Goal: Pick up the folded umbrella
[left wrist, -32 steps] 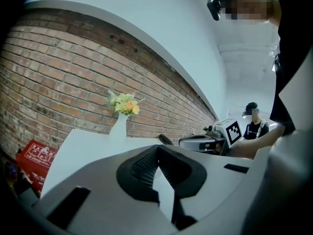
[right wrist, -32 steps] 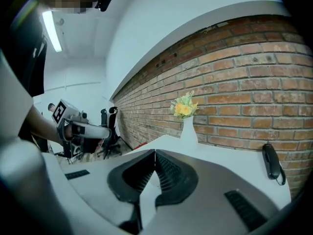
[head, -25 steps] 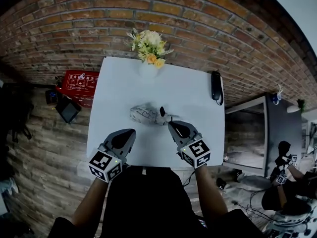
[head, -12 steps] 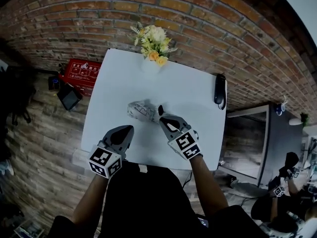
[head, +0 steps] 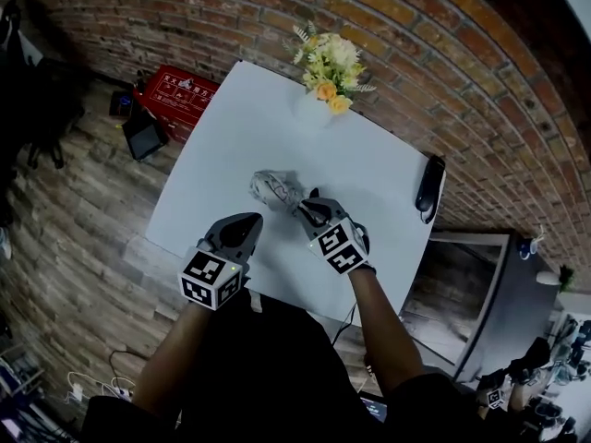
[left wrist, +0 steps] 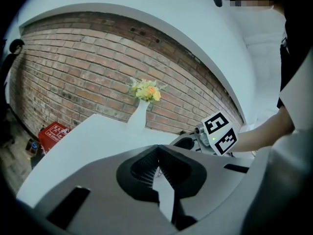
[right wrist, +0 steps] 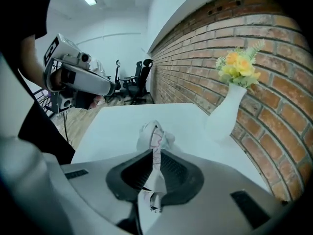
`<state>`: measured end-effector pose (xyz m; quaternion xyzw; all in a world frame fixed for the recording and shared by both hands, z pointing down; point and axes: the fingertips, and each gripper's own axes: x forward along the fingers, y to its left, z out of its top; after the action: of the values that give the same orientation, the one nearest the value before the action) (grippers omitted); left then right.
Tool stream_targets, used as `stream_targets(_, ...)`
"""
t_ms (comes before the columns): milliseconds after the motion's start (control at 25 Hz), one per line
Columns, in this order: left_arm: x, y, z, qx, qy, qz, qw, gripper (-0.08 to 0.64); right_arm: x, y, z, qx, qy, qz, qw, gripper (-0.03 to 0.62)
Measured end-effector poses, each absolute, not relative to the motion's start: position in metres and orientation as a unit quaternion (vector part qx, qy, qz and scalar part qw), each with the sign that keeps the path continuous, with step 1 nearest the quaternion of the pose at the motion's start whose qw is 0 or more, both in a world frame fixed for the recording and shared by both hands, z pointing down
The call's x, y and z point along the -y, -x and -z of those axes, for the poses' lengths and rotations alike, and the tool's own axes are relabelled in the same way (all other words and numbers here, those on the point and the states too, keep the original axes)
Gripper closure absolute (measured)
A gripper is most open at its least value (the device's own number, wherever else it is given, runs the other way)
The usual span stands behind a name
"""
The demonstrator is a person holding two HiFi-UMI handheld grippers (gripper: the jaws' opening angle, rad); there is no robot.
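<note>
The folded umbrella point(head: 275, 190), a crumpled bundle of pale grey fabric printed with thin reddish lines, lay around the middle of the white rectangular table point(head: 231, 127). We judged it light, with loose, soft, rather slippery cloth over a stiffer folded core. A pinch on cloth alone might let the bundle sag or slide out. A hold across the firm body or at the handle end would likely carry better, though we could not make out the handle clearly.

The right gripper point(head: 309, 203) sat at the umbrella's near-right end. In the right gripper view its jaws were drawn together on a fold of the printed fabric, with the rest of the bundle lying beyond the tips toward the far side. The left gripper point(head: 251, 221) hung just near-left of the umbrella, apparently not touching it, its jaws together with nothing between them.

Farther off, a white vase of yellow and white flowers point(head: 328, 72) stood at the table's far edge by the red brick wall point(head: 416, 35). A black oblong device point(head: 429, 187) lay at the right edge.
</note>
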<state>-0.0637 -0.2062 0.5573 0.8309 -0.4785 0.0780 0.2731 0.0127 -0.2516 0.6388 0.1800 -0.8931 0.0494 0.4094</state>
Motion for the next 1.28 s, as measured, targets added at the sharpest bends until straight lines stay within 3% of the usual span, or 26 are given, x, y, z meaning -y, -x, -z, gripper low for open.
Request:
stream_targets(120, 0.202, 0.065, -0.562, 0.492, -0.822, -0.079, 0.278, 0.548, 0.255, -0.01, -0.652, 0.888, -0.156, -0.043, 0.43, 0.464)
stream_targets(320, 0.194, 0.07, -0.568, 0.507, -0.81, -0.08, 0.284, 0.548, 0.256, -0.006, -0.674, 0.875, -0.114, -0.033, 0.47, 0.349)
stream_targets(480, 0.192, 0.069, -0.573, 0.504, -0.811, -0.088, 0.285, 0.548, 0.259, -0.003, -0.689, 0.863, -0.09, -0.036, 0.497, 0.303)
stream_targets(1280, 0.2, 0.078, -0.572, 0.5, -0.81, -0.095, 0.291, 0.548, 0.252, 0.009, -0.733, 0.83, -0.027, -0.069, 0.553, 0.29)
